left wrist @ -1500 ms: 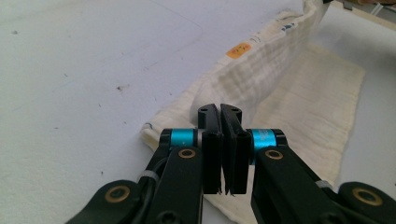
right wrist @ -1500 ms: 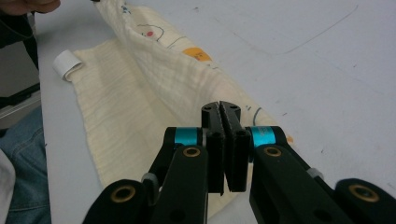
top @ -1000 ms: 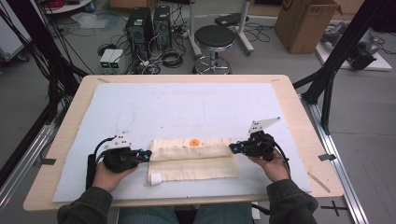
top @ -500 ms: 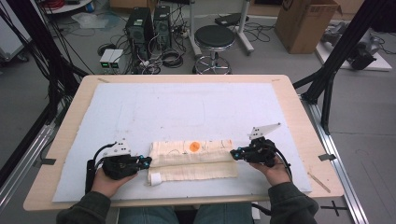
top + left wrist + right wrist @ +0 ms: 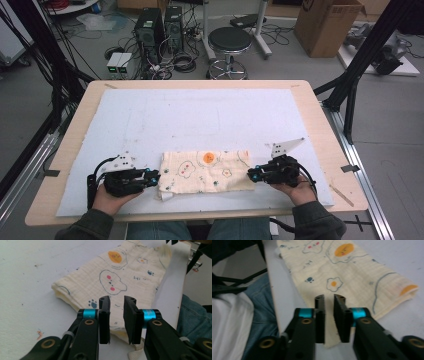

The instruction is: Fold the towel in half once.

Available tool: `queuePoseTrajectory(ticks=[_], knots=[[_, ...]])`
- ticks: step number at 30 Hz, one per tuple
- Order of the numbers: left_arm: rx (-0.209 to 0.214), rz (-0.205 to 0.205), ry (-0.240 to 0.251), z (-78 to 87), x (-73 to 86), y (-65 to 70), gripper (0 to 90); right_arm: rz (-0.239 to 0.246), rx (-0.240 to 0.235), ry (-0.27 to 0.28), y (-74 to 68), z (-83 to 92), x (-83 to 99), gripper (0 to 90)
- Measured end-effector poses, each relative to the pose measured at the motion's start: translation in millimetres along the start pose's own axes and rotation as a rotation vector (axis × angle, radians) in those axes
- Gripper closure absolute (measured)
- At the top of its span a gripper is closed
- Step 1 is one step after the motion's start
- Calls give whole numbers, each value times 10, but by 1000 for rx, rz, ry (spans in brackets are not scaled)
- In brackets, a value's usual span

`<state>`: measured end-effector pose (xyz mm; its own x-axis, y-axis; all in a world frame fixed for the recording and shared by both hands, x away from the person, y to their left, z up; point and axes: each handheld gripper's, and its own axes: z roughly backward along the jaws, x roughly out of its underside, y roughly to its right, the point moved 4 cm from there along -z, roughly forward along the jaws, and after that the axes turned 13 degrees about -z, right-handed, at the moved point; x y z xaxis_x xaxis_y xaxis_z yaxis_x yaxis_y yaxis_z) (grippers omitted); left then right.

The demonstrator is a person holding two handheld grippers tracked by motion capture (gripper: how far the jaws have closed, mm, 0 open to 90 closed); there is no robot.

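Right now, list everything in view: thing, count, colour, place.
cloth: one, cream with cartoon prints, folded, near table edge between the grippers
mat: one, pale blue-white, covering the table
table: one, light wood
stool: one, black, beyond the table
cardboard box: one, brown, floor far right
left gripper: black, jaws slightly apart, just opening, at the cloth's left end
right gripper: black, jaws slightly apart, just opening, at its right end
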<state>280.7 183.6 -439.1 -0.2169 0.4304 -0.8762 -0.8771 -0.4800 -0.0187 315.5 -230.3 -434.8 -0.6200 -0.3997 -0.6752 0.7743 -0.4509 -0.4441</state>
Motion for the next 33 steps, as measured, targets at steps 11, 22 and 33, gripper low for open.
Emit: queuePoseTrajectory(ticks=[11, 22, 33], knots=[[46, -48, -102, -246, 31, 93, 759, 30, 50, -71, 22, -180, 39, 740], [64, -53, -175, -252, 173, 79, 764, 80, 96, -138, 44, -230, 176, 738], [48, -43, -146, -198, 133, 39, 703, 88, 100, -117, 18, -218, 164, 673]])
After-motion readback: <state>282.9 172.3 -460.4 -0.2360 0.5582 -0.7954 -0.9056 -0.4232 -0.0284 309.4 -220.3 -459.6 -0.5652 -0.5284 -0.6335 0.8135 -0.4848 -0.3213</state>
